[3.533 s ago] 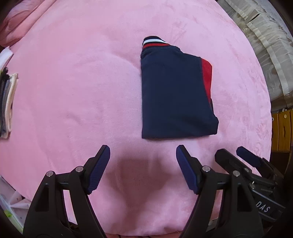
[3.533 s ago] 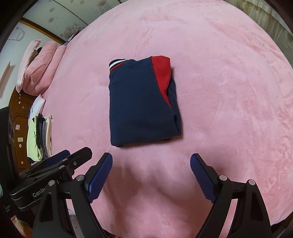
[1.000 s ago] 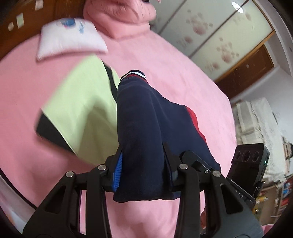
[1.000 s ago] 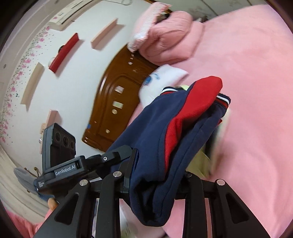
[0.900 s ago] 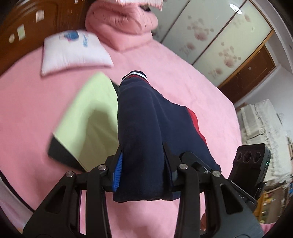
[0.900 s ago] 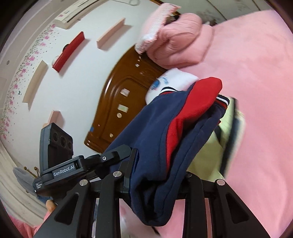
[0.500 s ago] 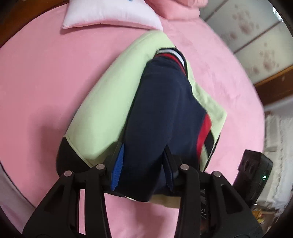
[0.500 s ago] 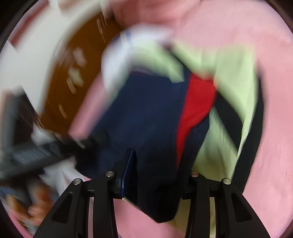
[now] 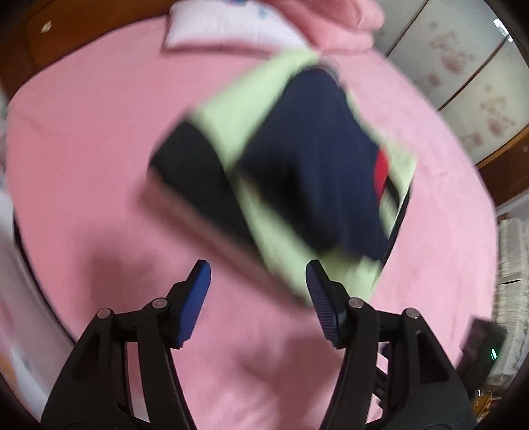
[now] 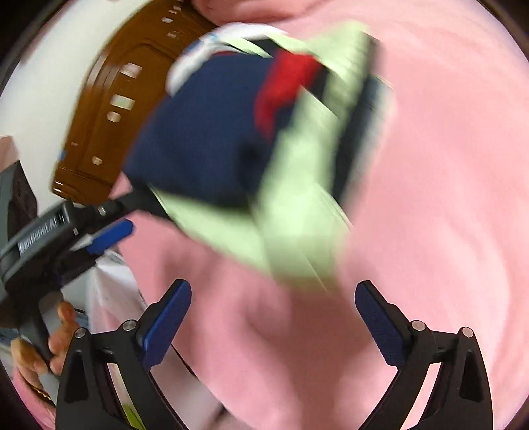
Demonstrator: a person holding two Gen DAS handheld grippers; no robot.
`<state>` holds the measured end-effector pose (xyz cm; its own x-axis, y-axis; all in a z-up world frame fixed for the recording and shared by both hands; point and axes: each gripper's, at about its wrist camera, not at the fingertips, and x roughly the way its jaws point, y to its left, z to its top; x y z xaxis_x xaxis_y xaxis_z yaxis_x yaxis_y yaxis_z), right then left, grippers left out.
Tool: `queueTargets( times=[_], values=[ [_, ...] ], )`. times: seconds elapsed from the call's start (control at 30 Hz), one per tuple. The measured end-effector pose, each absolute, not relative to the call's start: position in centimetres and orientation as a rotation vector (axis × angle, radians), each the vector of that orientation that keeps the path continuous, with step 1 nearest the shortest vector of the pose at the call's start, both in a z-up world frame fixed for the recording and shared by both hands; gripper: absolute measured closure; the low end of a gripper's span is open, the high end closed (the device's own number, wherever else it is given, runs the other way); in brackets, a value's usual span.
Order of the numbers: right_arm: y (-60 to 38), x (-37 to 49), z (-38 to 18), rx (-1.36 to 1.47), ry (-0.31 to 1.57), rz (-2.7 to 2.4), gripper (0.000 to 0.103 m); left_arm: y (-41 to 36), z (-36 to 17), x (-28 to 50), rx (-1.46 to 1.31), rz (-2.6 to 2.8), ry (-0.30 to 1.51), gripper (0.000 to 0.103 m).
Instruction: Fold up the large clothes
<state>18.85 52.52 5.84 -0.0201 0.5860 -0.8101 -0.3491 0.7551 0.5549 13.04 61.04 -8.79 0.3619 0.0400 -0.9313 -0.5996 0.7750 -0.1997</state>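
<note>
Two fisheye views are looking down over a pink bed cover, and both are blurring with motion. The folded navy garment serves as the landmark here.

Nearest the camera in the left wrist view, the left gripper is opening, its blue-padded jaws standing apart over bare pink cover with nothing between them. It is sitting just short of the near edge of the clothes pile.

In the right wrist view, the right gripper is also opening, its jaws spread very wide and empty, again just short of the pile. To its left, a hand is gripping the handle of the other tool.

Beyond both grippers, the navy garment, showing a red panel, is lying on top of a folded pale green garment with black edging. No pad is touching either piece. The pile is resting on the pink cover.

Past the navy garment, a white pillow is lying at the head of the bed. Behind it, a brown wooden headboard is standing. No containers are visible.
</note>
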Motion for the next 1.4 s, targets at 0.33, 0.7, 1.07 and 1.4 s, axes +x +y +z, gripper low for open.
queueTargets(
  times=[0.33, 0.7, 1.07, 1.4],
  values=[
    [30.0, 1.8, 3.3, 0.045, 1.54, 0.267, 0.001, 44.4, -11.0, 6.6, -0.463, 0.413, 1.309, 0.046],
    [6.5, -8.6, 9.6, 0.144, 1.352, 0.024, 0.001, 19.0, -6.3, -2.4, -0.329, 0.167, 1.278, 0.044],
    [-8.4, -15.0, 20.7, 0.316, 1.315, 0.03, 0.0, 3.6, -0.2, -6.5, -0.117, -0.156, 1.269, 0.039],
    [-10.5, -20.2, 31.2, 0.358, 1.16, 0.04, 0.0, 2.2, 7.1, -7.5, -0.087, -0.143, 1.099, 0.023]
  ],
)
